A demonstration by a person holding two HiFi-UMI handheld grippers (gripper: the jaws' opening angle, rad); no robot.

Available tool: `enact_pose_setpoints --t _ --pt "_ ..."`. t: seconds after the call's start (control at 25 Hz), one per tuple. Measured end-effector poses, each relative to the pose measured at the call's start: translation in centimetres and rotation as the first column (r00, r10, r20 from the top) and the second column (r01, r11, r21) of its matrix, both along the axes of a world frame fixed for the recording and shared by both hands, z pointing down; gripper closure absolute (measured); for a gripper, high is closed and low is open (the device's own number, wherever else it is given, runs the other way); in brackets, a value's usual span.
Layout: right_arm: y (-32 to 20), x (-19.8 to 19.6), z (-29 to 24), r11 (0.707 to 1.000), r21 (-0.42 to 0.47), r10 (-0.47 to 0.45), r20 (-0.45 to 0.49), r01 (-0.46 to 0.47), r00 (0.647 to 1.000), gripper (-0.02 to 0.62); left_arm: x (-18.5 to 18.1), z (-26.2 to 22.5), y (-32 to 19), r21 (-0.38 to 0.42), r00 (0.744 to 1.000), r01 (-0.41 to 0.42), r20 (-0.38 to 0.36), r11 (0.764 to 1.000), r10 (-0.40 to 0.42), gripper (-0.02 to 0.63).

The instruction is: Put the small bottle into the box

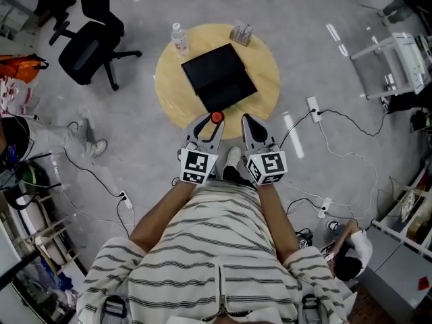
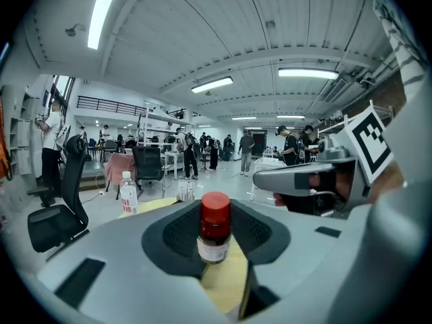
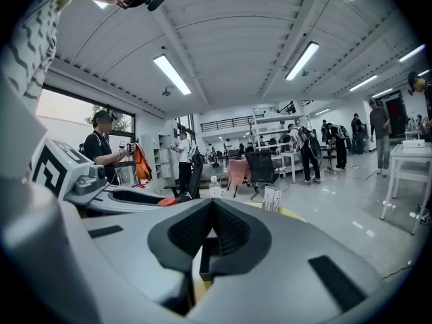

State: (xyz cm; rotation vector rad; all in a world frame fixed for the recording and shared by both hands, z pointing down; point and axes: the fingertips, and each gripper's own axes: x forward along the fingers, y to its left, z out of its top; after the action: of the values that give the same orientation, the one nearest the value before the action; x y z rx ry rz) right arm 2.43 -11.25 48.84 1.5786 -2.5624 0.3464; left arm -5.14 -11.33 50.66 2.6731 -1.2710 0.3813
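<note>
A small brown bottle (image 2: 215,229) with a red cap (image 1: 216,117) stands upright between the pads of my left gripper (image 1: 213,120), which is shut on it. It hangs just over the near edge of the round wooden table (image 1: 264,66). A black box (image 1: 219,77) lies open-topped in the middle of that table, beyond the bottle. My right gripper (image 1: 248,120) is level with the left one, a little to its right; its jaws (image 3: 213,205) meet at the tips with nothing between them.
A clear water bottle (image 1: 179,38) and a small pack (image 1: 241,32) stand at the table's far edge. A black office chair (image 1: 88,49) is at the left. A power strip with cables (image 1: 313,109) lies on the floor at the right, near a white rack (image 1: 398,63).
</note>
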Motion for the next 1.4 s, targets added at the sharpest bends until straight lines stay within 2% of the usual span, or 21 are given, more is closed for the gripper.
enact_pose_setpoints --t 0.24,0.6,1.0,1.16,1.4 --pt "-1.4 0.8 0.1 1.0 0.008 -0.021 -0.012 0.021 1.0 0.581 0.8 0.1 -1.9 0.003 1.0 0.023 -0.004 1.0 -0.023 0.468" --pt "-2.4 1.8 2.2 0.998 -0.036 -0.048 0.006 0.049 0.999 0.581 2.2 1.8 -4.5 -0.016 0.999 0.04 0.026 0.999 -0.039 0.468" --pt "-2.8 2.1 3.4 0.996 -0.063 -0.067 0.021 0.068 0.998 0.581 2.7 5.4 -7.0 -0.076 0.997 0.066 0.045 0.995 -0.062 0.468" --pt "-2.7 1.7 3.8 0.994 -0.075 -0.08 0.013 0.08 0.997 0.581 2.6 6.2 -7.7 -0.101 0.997 0.079 0.032 0.992 -0.076 0.468" --pt "-2.7 1.4 4.2 0.992 -0.084 -0.095 0.009 0.095 0.995 0.581 2.7 7.2 -9.2 -0.108 0.995 0.095 0.038 0.99 -0.091 0.468"
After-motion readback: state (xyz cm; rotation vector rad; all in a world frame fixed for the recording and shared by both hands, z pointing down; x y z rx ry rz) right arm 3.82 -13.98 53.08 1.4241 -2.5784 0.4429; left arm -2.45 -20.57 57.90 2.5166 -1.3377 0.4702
